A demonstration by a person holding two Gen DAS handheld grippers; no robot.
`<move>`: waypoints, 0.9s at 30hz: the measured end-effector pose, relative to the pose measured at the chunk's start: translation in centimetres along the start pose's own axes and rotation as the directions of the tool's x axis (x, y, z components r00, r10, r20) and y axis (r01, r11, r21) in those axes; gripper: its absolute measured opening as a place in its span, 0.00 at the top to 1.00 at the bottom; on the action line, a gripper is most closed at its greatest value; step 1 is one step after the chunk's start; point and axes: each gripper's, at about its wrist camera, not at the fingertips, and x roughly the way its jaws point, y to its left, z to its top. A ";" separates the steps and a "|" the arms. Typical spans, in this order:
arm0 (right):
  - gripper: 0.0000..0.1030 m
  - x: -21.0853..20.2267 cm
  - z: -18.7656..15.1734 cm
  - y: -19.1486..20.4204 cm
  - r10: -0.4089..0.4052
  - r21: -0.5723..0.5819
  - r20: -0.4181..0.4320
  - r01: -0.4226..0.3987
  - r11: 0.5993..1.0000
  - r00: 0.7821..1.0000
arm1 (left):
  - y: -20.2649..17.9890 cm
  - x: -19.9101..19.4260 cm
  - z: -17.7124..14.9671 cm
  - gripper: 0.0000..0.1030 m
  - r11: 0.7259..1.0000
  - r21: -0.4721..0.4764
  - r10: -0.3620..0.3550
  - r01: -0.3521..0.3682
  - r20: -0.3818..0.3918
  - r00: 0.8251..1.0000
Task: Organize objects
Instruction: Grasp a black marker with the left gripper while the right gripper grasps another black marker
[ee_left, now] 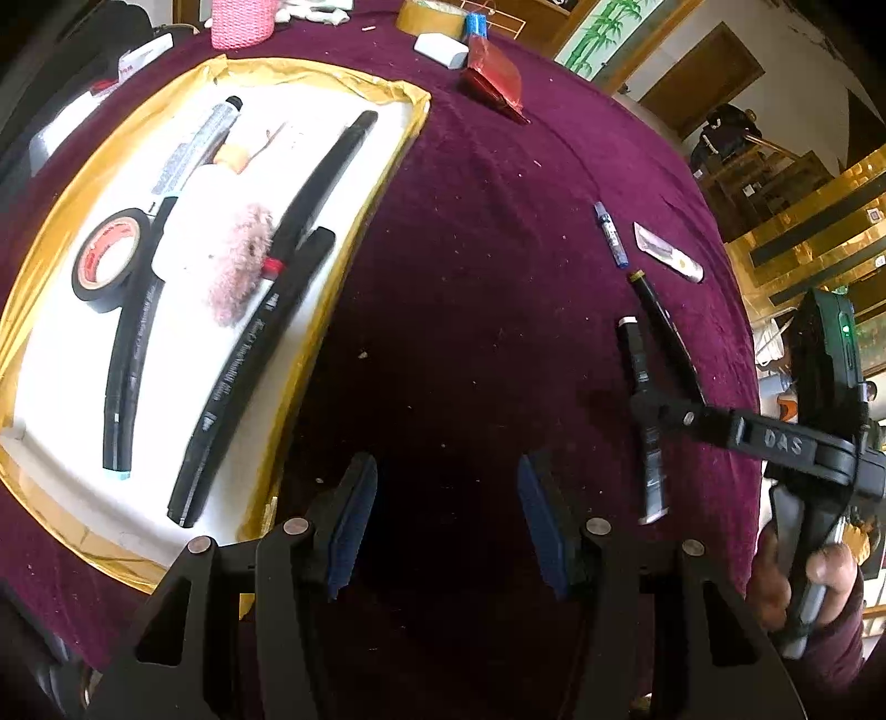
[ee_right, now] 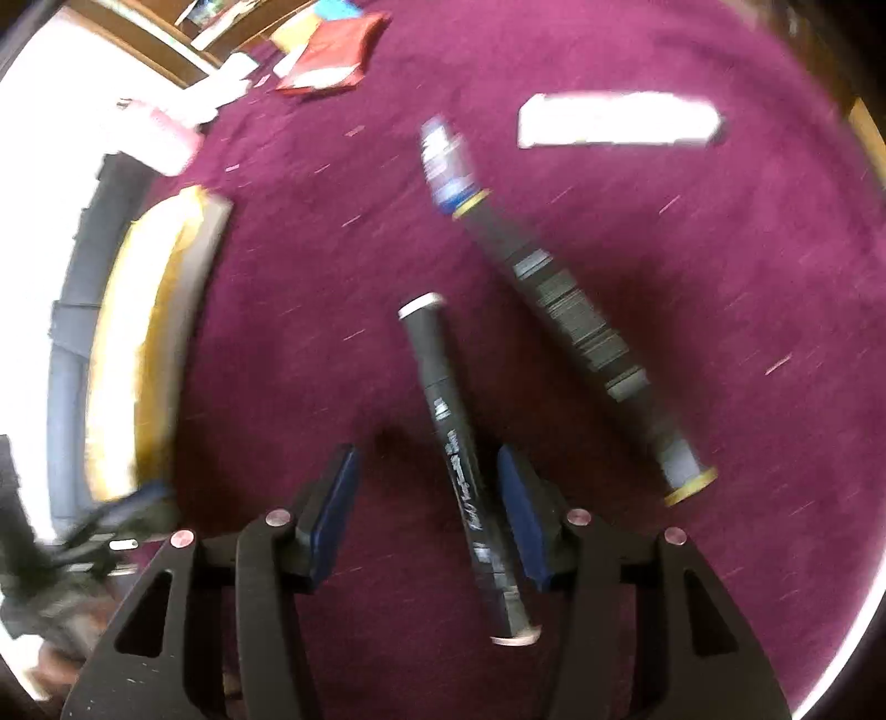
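A gold-rimmed white tray (ee_left: 310,343) lies at the left and holds several black pens (ee_left: 249,354), a roll of black tape (ee_left: 111,257), a fuzzy pink ball (ee_left: 241,260) and a grey marker (ee_left: 199,144). My left gripper (ee_left: 448,515) is open and empty over bare cloth right of the tray. My right gripper (ee_right: 426,515) is open, its jaws on either side of a black marker with white ends (ee_right: 465,471) that lies on the cloth; it also shows in the left wrist view (ee_left: 645,421). A longer black pen with gold rings (ee_right: 576,332) lies just right of it.
Burgundy cloth (ee_left: 498,221) covers the round table. A small blue pen (ee_left: 609,232) and a white tube (ee_left: 667,252) lie beyond the markers. A red packet (ee_left: 495,75), a white eraser (ee_left: 440,50), yellow tape (ee_left: 432,16) and a pink basket (ee_left: 243,22) sit at the far edge.
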 end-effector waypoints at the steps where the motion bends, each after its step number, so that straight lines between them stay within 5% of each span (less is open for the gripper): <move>1: 0.51 0.3 0.0 0.5 0.024 -0.011 -0.017 -0.025 1.000 1.000 | -0.1 0.0 0.0 0.55 1.000 0.005 -0.002 0.002 -0.001 1.000; 3: 0.51 -0.4 0.1 0.9 0.019 -0.032 0.008 -0.019 0.999 1.000 | -0.6 0.2 0.0 0.55 1.000 0.021 -0.009 0.009 -0.001 1.000; 6: 0.51 -3.2 1.2 0.4 -0.093 -0.059 0.128 0.102 0.993 0.987 | -2.0 0.9 -0.2 0.55 0.997 0.062 -0.034 0.035 -0.021 0.999; 10: 0.51 -5.1 2.6 -0.9 -0.307 -0.088 0.238 0.335 0.938 0.922 | -5.5 2.5 -0.2 0.55 0.985 0.162 -0.046 0.052 -0.037 0.998; 18: 0.51 -2.7 3.8 -2.0 -0.392 -0.171 0.249 0.439 0.882 0.885 | -10.9 6.4 0.7 0.55 0.940 0.337 0.054 -0.055 0.012 0.998; 24: 0.52 -1.2 4.3 -2.3 -0.442 -0.166 0.246 0.486 0.858 0.863 | -12.1 7.1 0.4 0.55 0.901 0.413 0.084 -0.130 0.128 0.988; 27: 0.57 -1.3 4.3 -2.6 -0.429 -0.147 0.255 0.473 0.869 0.867 | -11.5 7.0 0.3 0.85 0.882 0.442 0.101 -0.165 0.165 0.981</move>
